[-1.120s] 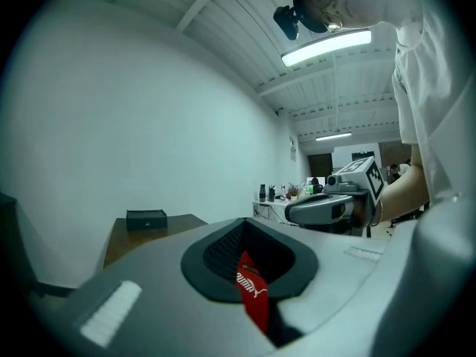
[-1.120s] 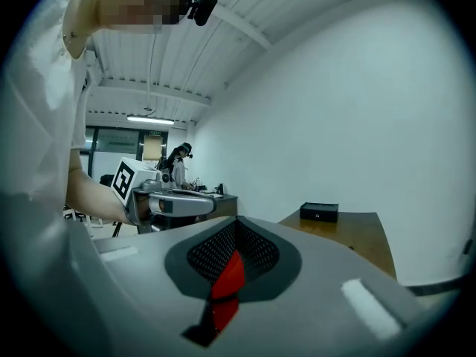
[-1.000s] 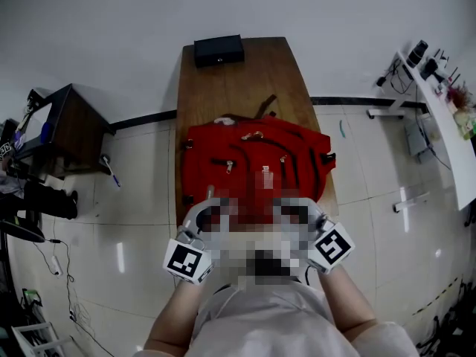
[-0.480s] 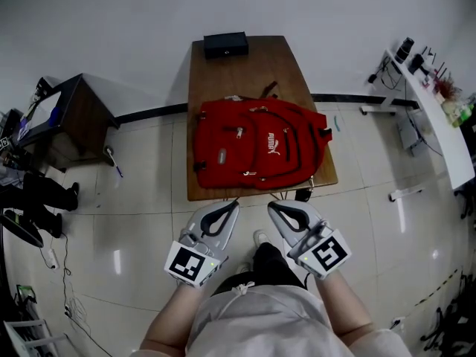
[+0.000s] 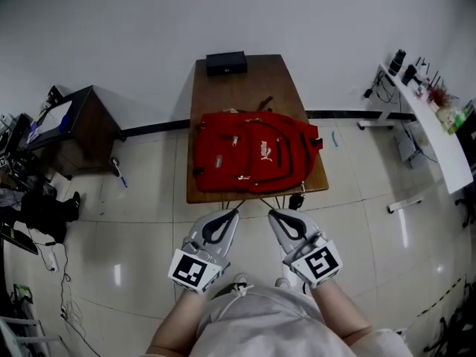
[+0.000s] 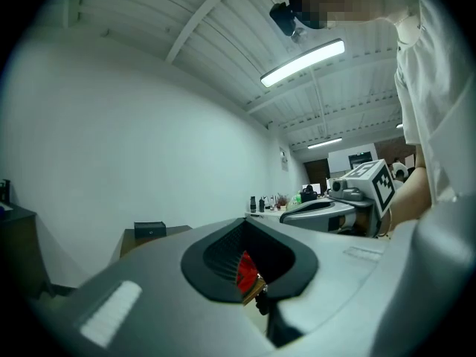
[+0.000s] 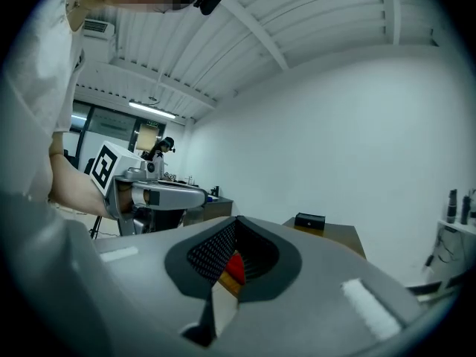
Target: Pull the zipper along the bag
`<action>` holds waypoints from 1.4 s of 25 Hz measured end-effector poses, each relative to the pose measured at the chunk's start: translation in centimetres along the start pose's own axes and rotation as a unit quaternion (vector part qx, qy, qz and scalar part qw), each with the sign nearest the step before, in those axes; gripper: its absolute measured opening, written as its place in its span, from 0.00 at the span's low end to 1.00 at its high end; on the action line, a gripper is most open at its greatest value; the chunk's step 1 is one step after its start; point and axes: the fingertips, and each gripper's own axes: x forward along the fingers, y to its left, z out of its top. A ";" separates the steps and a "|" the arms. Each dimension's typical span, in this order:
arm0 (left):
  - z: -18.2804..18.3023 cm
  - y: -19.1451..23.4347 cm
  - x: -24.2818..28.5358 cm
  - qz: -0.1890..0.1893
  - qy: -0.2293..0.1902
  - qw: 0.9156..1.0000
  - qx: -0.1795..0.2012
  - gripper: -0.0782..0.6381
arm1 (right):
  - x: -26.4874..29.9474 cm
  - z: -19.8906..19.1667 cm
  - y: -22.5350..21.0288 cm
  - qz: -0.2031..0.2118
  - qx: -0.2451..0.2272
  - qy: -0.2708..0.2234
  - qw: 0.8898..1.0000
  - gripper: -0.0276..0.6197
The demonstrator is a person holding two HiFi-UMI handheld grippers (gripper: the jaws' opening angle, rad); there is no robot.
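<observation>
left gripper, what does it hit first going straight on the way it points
The left gripper would likely meet the near side of the red backpack on the wooden table, or the table's front edge just below; depth is unclear.

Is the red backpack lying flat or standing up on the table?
Lying flat: the red fabric backpack is spread front side up on the brown wooden table, its logo and pockets facing the head view.

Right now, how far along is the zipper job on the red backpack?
Done: nothing that shows; the zippers are too small to read. In hand: nothing; the left gripper and right gripper are shut, empty, short of the table. Left: everything: reach the red backpack lying on it, grip a pull, draw it along.
</observation>
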 end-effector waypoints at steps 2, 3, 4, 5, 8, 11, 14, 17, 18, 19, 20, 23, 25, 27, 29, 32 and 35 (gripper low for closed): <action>0.3 -1.0 0.0 0.005 -0.002 1.000 -0.005 0.12 | -0.8 0.4 0.0 0.009 -0.003 -0.001 1.000 0.05; 0.4 -1.6 0.1 0.006 -0.004 1.000 -0.007 0.12 | -1.3 0.4 -0.1 0.013 -0.005 0.000 1.000 0.05; 0.4 -2.1 0.2 0.007 -0.006 1.000 -0.008 0.12 | -1.7 0.3 -0.1 0.016 -0.008 0.002 1.000 0.05; 0.4 -2.6 0.4 0.009 -0.006 1.000 -0.009 0.12 | -2.0 0.2 -0.2 0.019 -0.009 0.005 1.000 0.05; 0.0 -3.7 0.8 0.011 -0.002 1.000 -0.013 0.12 | -2.9 -0.3 -0.3 0.027 -0.006 0.010 1.000 0.05; -0.4 -4.2 0.9 0.011 0.004 1.000 -0.012 0.12 | -3.3 -0.3 -0.7 0.026 -0.007 0.006 1.000 0.05; -0.2 -4.7 1.0 0.016 0.005 1.000 -0.012 0.12 | -3.8 -0.3 -0.8 0.027 -0.011 0.004 1.000 0.05; 0.1 -4.7 1.0 0.019 0.002 1.000 -0.006 0.12 | -4.0 -0.1 -0.8 0.029 -0.015 0.001 0.999 0.05; 0.3 -4.8 0.9 0.021 0.000 1.000 -0.003 0.12 | -4.0 -0.1 -0.9 0.029 -0.018 0.001 0.999 0.05; 0.5 -4.7 0.8 0.024 -0.003 1.000 0.000 0.12 | -4.1 0.0 -0.9 0.028 -0.022 0.003 0.999 0.05; 0.7 -4.7 0.7 0.027 -0.005 1.000 0.003 0.12 | -4.2 0.0 -0.9 0.027 -0.025 0.004 0.999 0.05; 0.6 -4.7 0.6 0.028 -0.003 1.000 0.011 0.12 | -4.4 0.1 -1.2 0.022 -0.025 0.002 0.999 0.05; 0.4 -4.8 0.5 0.028 0.000 1.000 0.012 0.12 | -4.4 0.1 -1.2 0.022 -0.026 0.001 0.999 0.05; 0.3 -4.8 0.4 0.030 0.004 0.999 0.013 0.12 | -4.3 0.1 -1.0 0.025 -0.029 0.002 0.999 0.05; 0.4 -4.8 0.2 0.033 0.004 0.999 0.010 0.12 | -4.3 -0.2 -0.8 0.025 -0.026 0.004 0.999 0.05; 0.3 -4.6 0.1 0.035 0.005 0.999 0.009 0.12 | -4.1 -0.6 -0.7 0.023 -0.015 0.005 1.000 0.05; -0.2 -4.4 0.0 0.037 0.013 0.999 0.010 0.12 | -3.9 -0.8 -0.6 0.023 -0.013 0.007 1.000 0.05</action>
